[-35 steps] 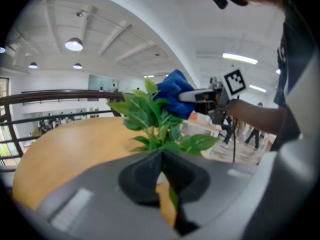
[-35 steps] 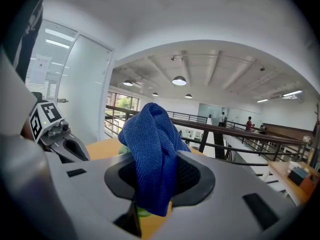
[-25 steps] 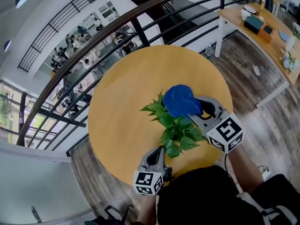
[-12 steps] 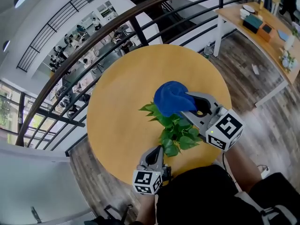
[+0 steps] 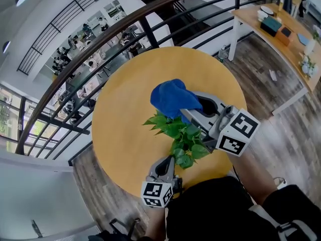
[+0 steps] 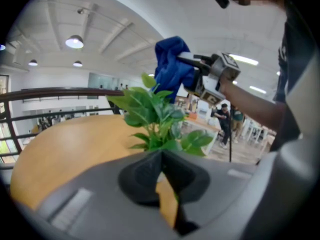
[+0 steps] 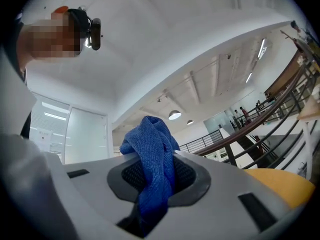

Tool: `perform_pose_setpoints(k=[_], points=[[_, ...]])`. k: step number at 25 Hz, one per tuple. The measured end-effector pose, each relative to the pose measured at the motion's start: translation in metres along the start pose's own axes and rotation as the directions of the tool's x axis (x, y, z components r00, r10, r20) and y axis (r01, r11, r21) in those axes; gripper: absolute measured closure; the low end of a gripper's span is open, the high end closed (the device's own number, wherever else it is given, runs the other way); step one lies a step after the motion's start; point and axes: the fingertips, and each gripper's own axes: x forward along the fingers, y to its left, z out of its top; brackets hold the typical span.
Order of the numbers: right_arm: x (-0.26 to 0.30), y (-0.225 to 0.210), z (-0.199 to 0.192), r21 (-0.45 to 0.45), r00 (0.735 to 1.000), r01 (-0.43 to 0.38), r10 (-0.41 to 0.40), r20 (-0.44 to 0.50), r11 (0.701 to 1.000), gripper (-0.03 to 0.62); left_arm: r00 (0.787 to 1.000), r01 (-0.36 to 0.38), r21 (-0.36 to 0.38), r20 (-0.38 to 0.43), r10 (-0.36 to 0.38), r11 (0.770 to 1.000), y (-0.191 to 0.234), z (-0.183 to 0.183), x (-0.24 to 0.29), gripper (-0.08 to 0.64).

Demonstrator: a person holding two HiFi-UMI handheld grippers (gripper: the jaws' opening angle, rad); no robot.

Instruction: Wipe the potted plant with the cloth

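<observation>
Clamps the blue cloth in the right gripper, bunched up just over the far leaves of the potted plant. Holds the left gripper clenched on nothing, low at the near edge of the round wooden surface, just beside the plant's near leaves. Finds the plant standing on that surface's near half, between both grippers.

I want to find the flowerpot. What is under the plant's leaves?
Only the round wooden table shows around the leaves. The pot cannot be seen: the leaves cover it from above, and the left gripper blocks it in its own view.
</observation>
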Motion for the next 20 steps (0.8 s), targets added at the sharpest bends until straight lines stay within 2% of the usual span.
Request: perform_pose_setpoints(k=[4,9,12,15,16,17,18,20], points=[[0.005,-0.003,0.007,0.004,0.999,0.031,-0.031,0.022,1.000,0.518,1.000,0.000,-0.003,0.002,0.000,1.000,0.001,-0.001,-0.001,0.558],[0.015,0.007,0.037,-0.021,0.995,0.000,0.003,0.100,1.000,0.523,1.000,0.004,-0.007,0.002,-0.004,1.000,0.004,-0.002,-0.003,0.558],[0.023,0.012,0.042,-0.076,0.996,-0.012,0.019,0.083,0.997,0.523,1.000,0.007,-0.008,0.002,-0.007,1.000,0.003,-0.003,-0.001,0.558],[0.025,0.019,0.028,-0.179,0.999,-0.026,0.030,0.022,0.983,0.523,1.000,0.008,-0.011,0.003,-0.008,1.000,0.002,-0.004,0.000,0.558],[0.024,0.023,0.019,-0.242,0.999,-0.037,0.036,-0.011,0.969,0.523,1.000,0.007,-0.012,0.004,-0.007,1.000,0.002,-0.003,0.000,0.558],[0.022,0.028,0.007,-0.327,0.998,-0.056,0.039,-0.058,0.943,0.523,1.000,0.006,-0.012,0.006,-0.006,1.000,0.002,-0.003,0.000,0.558],[0.019,0.032,-0.010,-0.423,0.991,-0.084,0.033,-0.126,0.902,0.523,1.000,0.005,-0.012,0.007,-0.005,1.000,0.003,-0.002,0.000,0.558],[0.008,0.035,-0.054,-0.594,0.957,-0.160,-0.025,-0.290,0.788,0.523,1.000,0.003,-0.011,0.009,-0.003,1.000,0.004,-0.001,0.000,0.558]])
